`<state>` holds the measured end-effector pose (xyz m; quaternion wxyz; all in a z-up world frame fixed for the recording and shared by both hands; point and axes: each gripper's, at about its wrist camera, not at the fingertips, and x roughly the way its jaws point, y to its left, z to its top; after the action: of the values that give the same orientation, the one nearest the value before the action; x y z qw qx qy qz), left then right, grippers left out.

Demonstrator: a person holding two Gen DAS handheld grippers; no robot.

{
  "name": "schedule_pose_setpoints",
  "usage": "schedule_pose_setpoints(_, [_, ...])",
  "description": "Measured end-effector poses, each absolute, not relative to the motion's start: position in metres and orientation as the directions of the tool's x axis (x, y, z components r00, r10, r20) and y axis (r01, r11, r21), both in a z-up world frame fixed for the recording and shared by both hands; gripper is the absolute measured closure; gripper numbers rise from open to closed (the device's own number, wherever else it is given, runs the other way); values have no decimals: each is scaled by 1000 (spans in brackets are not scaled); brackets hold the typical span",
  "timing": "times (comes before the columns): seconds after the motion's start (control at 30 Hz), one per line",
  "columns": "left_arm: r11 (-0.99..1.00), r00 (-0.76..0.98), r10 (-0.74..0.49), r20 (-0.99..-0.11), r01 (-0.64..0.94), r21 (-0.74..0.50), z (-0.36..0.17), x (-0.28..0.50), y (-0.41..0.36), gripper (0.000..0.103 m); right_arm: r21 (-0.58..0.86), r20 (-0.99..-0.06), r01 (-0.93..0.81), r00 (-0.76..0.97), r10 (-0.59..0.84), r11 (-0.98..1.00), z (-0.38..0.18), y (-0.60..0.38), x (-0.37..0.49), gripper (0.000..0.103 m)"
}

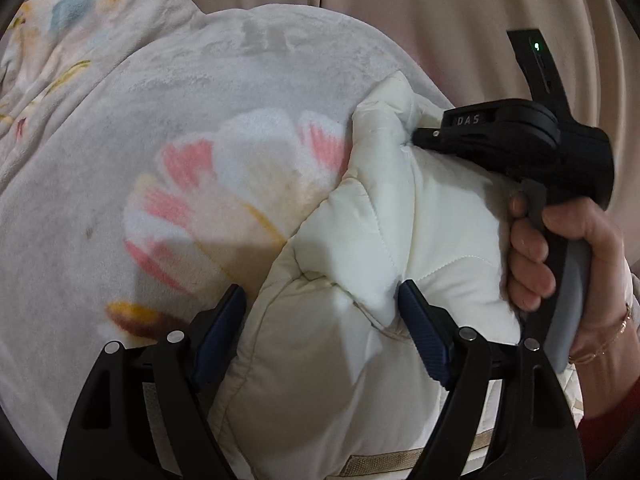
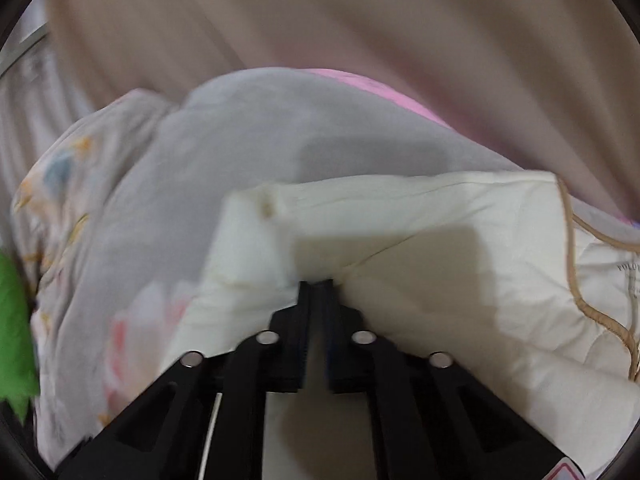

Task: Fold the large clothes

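Observation:
A cream quilted padded garment (image 1: 360, 264) with tan trim lies bunched on a grey floral fleece blanket (image 1: 120, 160). My left gripper (image 1: 322, 300) is open, its blue-padded fingers (image 1: 420, 320) straddling a puffy fold of the garment. My right gripper (image 2: 318, 284) is shut on a fold of the cream garment (image 2: 420, 248) and holds it raised; it also shows in the left wrist view (image 1: 424, 136), pinching the garment's upper edge, with a hand on its handle. The right wrist view is blurred.
The floral blanket (image 2: 200, 168) covers the bed, with a pink sheet (image 2: 392, 96) beyond it. Beige curtains (image 1: 400, 8) hang behind. Something green (image 2: 16, 320) sits at the left edge. The garment's tan piping (image 2: 592, 304) runs at the right.

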<state>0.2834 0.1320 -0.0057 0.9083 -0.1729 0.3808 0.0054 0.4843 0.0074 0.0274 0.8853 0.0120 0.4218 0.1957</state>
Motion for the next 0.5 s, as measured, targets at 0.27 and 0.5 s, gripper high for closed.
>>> schedule_pose_setpoints(0.27, [949, 704, -101, -703, -143, -280, -6, 286, 129, 26, 323, -628, -340, 621, 469, 883, 58, -30, 451, 95])
schedule_pose_setpoints(0.5, [951, 704, -95, -704, -145, -274, -8, 287, 128, 26, 85, -745, -411, 578, 332, 908, 35, 54, 467, 93])
